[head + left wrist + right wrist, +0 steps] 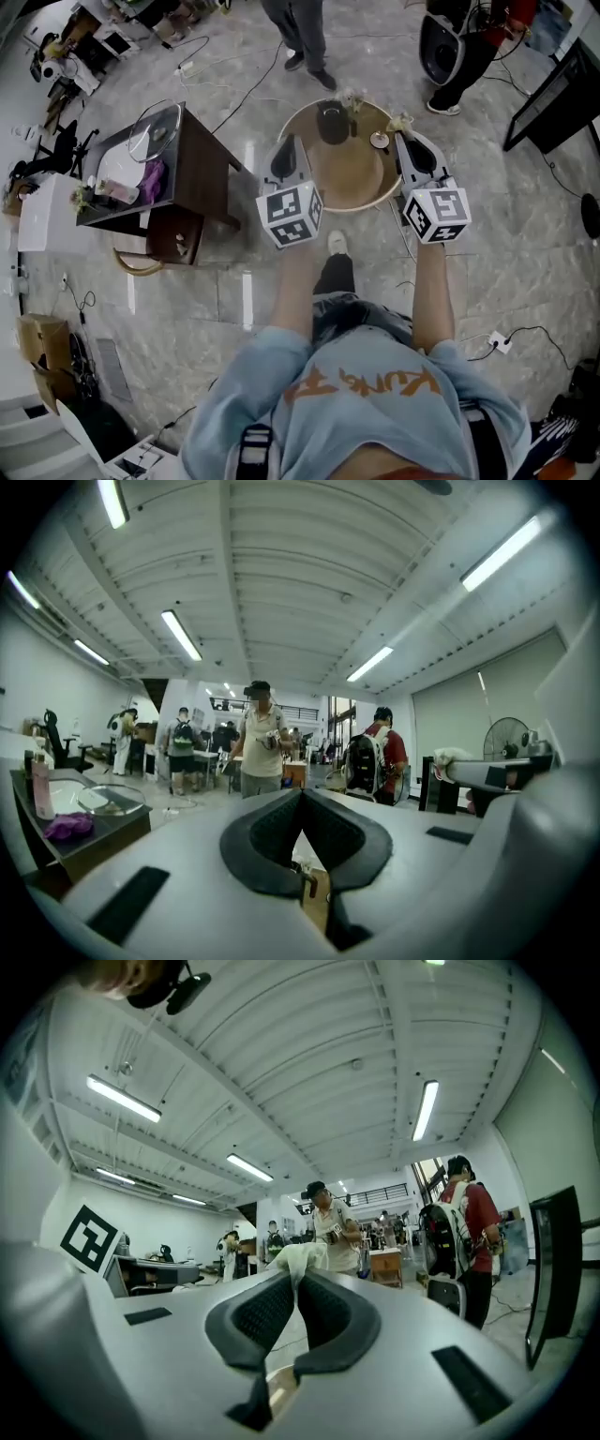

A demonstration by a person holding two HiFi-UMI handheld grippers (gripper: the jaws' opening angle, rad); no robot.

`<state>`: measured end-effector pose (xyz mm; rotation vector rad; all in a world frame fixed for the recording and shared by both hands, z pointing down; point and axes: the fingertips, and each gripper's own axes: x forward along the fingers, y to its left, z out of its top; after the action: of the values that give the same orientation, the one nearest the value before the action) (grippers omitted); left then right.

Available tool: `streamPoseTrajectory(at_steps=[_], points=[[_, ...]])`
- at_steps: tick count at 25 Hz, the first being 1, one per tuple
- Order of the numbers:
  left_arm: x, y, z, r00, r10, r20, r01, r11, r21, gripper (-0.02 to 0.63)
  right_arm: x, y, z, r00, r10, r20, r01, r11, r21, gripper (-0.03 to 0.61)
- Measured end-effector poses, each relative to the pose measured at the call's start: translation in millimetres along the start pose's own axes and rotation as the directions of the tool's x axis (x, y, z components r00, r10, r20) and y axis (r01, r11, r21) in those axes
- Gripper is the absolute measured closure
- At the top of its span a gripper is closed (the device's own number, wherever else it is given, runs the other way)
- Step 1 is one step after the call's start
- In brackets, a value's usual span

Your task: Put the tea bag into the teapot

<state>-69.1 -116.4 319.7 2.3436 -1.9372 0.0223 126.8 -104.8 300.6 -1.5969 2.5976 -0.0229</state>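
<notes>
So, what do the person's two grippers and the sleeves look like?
Both the left gripper and the right gripper have light grey bodies with black textured pads. Each carries a white cube with black square markers. The person wears a light blue short-sleeved shirt with orange lettering.

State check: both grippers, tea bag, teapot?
left gripper, shut, empty
right gripper, shut on tea bag
tea bag, pinched at jaw tips, not yet in teapot
teapot, upright on round table, lid unclear
</notes>
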Motion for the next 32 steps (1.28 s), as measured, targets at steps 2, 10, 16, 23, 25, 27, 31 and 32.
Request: streamPoseTrajectory(at_steps=[2, 10, 16, 23, 25, 27, 31, 32], points=[[34.8, 9.9, -17.2, 0.999, 0.004, -0.034, -0.005, 1.0, -0.03, 0.597, 27.8, -16.7, -21.9, 0.999, -0.004, -0.045, 0.004, 1.0, 0.009, 0.554], [149.7, 63.7, -56.4, 0.993, -0.035, -0.116, 0.025, 0.996, -0.09, 0.597, 151.6, -44.8, -77.3, 0.988, -0.013, -0.155, 0.018, 0.999, 0.032, 0.554], [192.5, 87.7, -50.5, 0.99, -0.056, -0.127, 0.043, 0.994, -0.099, 0.597, 205.6, -34.4, -64.2, 0.986, 0.034, -0.16, -0.029, 0.999, 0.032, 0.554], [231.7, 60.5, -66.4, 0.982, -0.082, -0.173, 0.064, 0.992, -0.104, 0.597, 227.8, -70.1, -66.6, 0.982, 0.032, -0.188, -0.025, 0.999, 0.038, 0.554], [236.9, 56.6, -68.0, 0.98, -0.08, -0.183, 0.064, 0.993, -0.095, 0.597, 233.1, -75.2, -80.6, 0.975, 0.044, -0.22, -0.033, 0.998, 0.051, 0.554], [236.5, 57.4, -73.8, 0.977, -0.074, -0.201, 0.056, 0.994, -0.091, 0.597, 236.6, -74.8, -93.0, 0.968, 0.057, -0.246, -0.043, 0.997, 0.064, 0.554], [233.0, 64.3, -113.6, 0.957, -0.06, -0.284, 0.023, 0.991, -0.134, 0.597, 236.4, -70.1, -126.4, 0.95, 0.083, -0.301, -0.056, 0.994, 0.099, 0.554], [231.3, 64.7, -125.5, 0.951, -0.056, -0.303, 0.014, 0.99, -0.141, 0.597, 234.4, -70.0, -137.2, 0.943, 0.089, -0.32, -0.057, 0.993, 0.106, 0.554]])
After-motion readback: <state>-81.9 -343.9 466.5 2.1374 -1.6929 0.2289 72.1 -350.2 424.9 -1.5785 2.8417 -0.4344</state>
